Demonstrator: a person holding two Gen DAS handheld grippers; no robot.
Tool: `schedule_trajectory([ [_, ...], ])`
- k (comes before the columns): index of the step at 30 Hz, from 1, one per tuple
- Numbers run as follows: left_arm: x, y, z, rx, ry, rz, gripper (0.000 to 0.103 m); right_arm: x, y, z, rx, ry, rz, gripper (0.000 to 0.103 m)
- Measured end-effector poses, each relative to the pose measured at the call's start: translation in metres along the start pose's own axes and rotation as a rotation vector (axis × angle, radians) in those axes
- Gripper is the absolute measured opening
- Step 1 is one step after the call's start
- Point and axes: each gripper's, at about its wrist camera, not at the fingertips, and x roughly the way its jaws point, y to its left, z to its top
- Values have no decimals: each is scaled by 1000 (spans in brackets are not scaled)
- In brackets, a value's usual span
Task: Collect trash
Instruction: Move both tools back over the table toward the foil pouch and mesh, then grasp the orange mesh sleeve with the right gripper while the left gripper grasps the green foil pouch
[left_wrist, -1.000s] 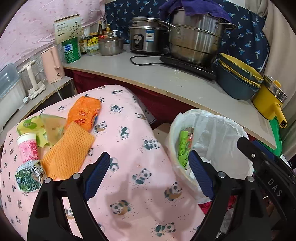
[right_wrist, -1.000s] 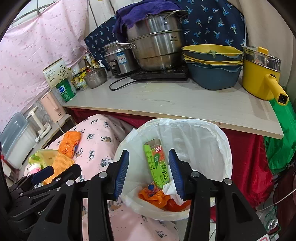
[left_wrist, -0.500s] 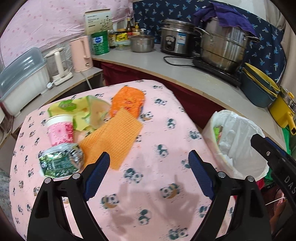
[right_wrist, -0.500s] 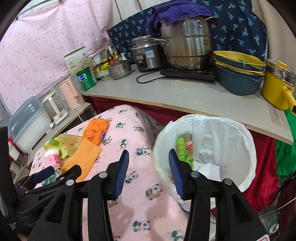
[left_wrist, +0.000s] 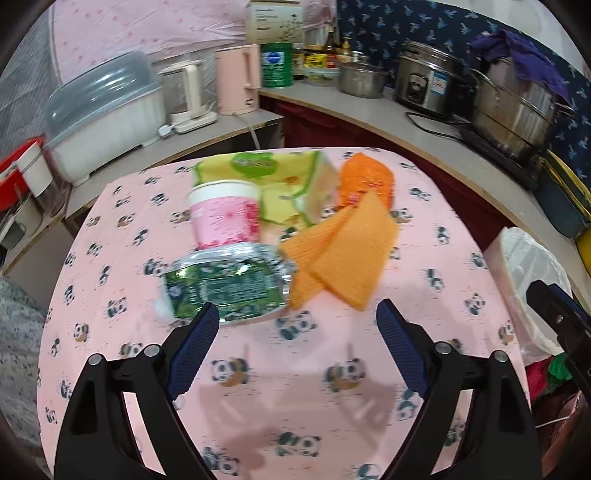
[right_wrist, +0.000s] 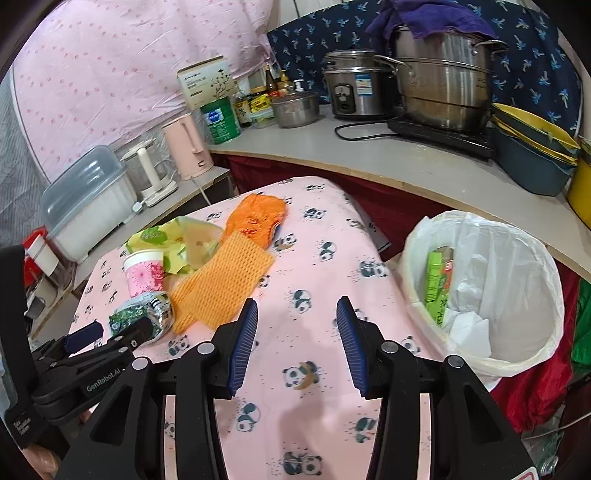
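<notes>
Left tongs (left_wrist: 295, 325) swung over — green wrapper (left_wrist: 225, 286) near.

On the table (left_wrist: 424, 206): cup (left_wrist: 225, 214) behind foil packet (left_wrist: 225, 284), mesh sheet (left_wrist: 343, 251) to their right; lined bin (right_wrist: 491, 295) beside table's right edge.

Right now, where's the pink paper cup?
The pink paper cup stands upright on the panda tablecloth, just behind the green foil packet, left of the orange mesh cloth.
</notes>
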Motion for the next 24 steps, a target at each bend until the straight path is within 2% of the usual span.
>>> schedule_trajectory([
  [11,23,78,-5,-110,36,69,83,31,46,-12,-56,66,39,44],
  [20,50,106,1,-134,68,68,82,71,78,-16,-92,124,61,44],
  [24,66,110,5,-131,88,50,78,93,92,-12,-102,141,66,44],
])
